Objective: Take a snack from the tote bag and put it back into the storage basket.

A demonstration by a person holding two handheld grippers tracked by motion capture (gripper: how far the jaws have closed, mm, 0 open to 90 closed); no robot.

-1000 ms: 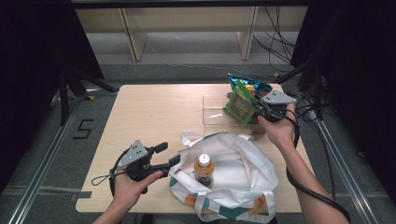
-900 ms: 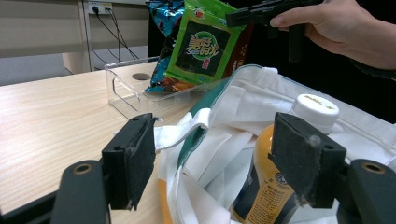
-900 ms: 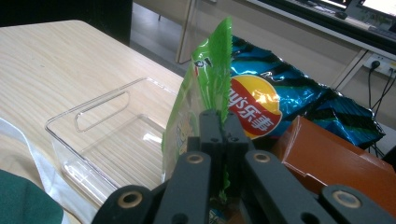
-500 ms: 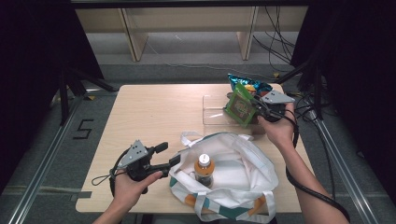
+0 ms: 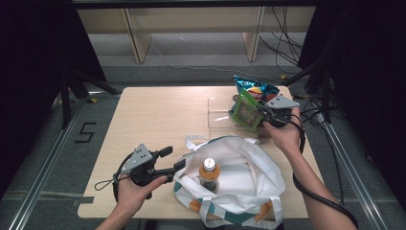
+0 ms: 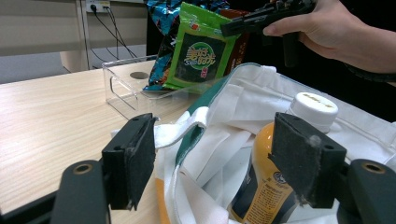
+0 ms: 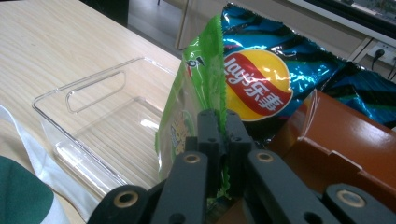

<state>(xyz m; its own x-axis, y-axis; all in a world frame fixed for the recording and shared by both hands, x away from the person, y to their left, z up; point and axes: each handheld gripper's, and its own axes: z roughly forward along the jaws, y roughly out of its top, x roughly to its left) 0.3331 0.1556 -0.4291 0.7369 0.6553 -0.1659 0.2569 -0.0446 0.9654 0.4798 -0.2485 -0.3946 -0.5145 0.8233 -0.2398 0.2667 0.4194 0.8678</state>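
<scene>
Near the front edge of the desk (image 5: 158, 110) lies a white tote bag (image 5: 249, 177) with an orange-drink bottle (image 5: 209, 173) upright inside, and the left gripper (image 5: 173, 160) rests at the bag's left rim, its fingers (image 6: 133, 158) wide apart and clamped on nothing. Toward the far right corner, over a clear plastic tray (image 5: 221, 116), the right gripper (image 5: 262, 111) has its fingers (image 7: 211, 135) pressed together on the edge of a green snack packet (image 5: 246, 110), held upright just in front of a blue chip bag (image 5: 253, 87).
</scene>
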